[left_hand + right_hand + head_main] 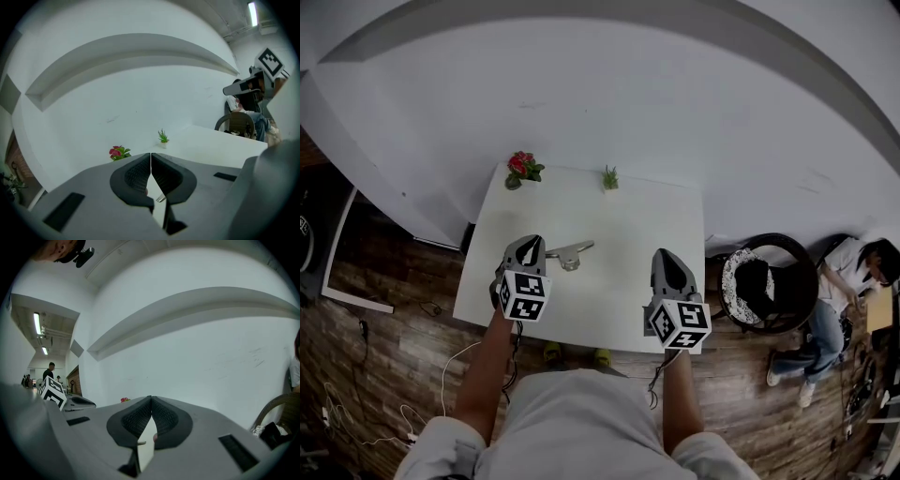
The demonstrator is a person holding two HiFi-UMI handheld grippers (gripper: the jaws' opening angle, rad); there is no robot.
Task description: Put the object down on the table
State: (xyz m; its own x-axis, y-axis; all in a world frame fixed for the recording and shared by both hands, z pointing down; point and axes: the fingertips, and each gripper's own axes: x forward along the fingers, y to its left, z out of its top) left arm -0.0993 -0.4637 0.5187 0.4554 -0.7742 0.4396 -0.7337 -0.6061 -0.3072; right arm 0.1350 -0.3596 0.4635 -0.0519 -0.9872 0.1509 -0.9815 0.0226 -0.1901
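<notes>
**Metal piece down, both tools clenched on nothing**

At the far left corner of the white tabletop [675, 202] stands a red flower pot [522, 169]. My left tool [533, 241] hangs over the near left part. In its own view the jaws are pressed together with nothing between them [150, 155]. Just to its right the metal piece [570, 253] lies flat on the tabletop, so I judge the put-down done. From above I cannot tell whether the tip touches it.

The main risk is there. If I swing the left tool sideways, the closed tip could catch the piece and slide it across the smooth top, perhaps off the near edge. A long push forward could tip the small green plant [609, 177] at the far edge.

My right tool [665, 255] is clenched and empty too [151, 398], well apart from the piece.

I can read no brand or label. The only print is the black-and-white square markers on the cubes [525, 295]
</notes>
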